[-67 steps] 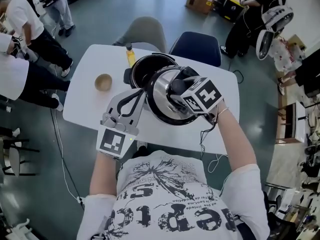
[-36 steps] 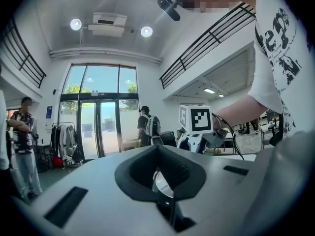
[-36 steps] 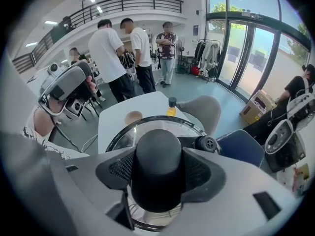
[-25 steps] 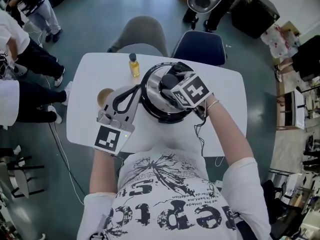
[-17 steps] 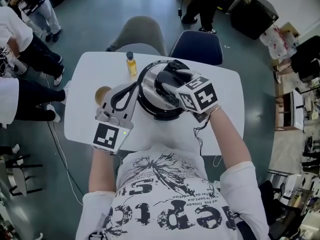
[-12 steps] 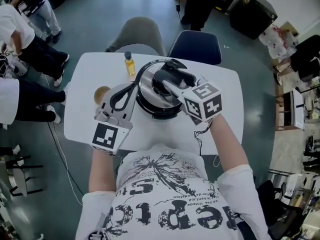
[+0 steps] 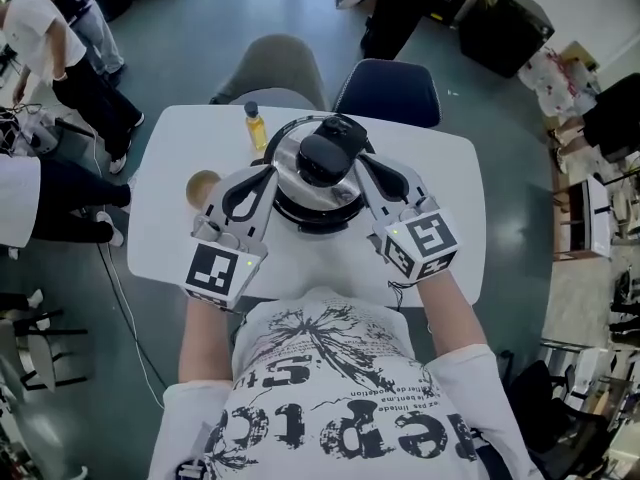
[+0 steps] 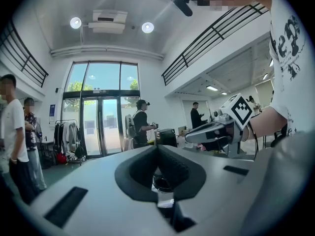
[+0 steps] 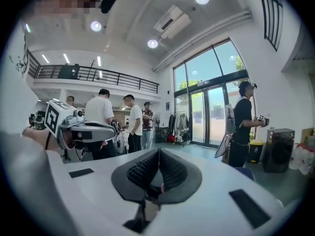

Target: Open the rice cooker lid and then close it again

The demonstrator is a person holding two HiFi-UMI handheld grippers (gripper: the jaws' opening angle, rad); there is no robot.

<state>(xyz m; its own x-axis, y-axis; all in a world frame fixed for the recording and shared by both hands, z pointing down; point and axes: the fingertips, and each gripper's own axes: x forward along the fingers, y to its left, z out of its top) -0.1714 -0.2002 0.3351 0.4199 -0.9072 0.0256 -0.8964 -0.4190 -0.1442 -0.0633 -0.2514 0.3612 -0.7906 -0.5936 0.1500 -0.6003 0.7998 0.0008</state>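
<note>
The rice cooker stands mid-table with its steel lid down and the black lid handle on top. My left gripper hovers level at the cooker's left side, shut with nothing in it; in the left gripper view its jaws meet at the tips. My right gripper is at the cooker's right side, off the handle. Its jaws are closing to a touch with nothing between them. Each gripper view shows the other gripper across from it.
On the white table, a small yellow bottle stands behind the cooker's left and a wooden bowl sits left of my left gripper. A grey chair and a blue chair stand beyond the table. People stand at the far left.
The lid has gone from raised to fully down. My right gripper let go of the lid handle, swung back to the cooker's right side and levelled out. The left gripper barely shifted.
</note>
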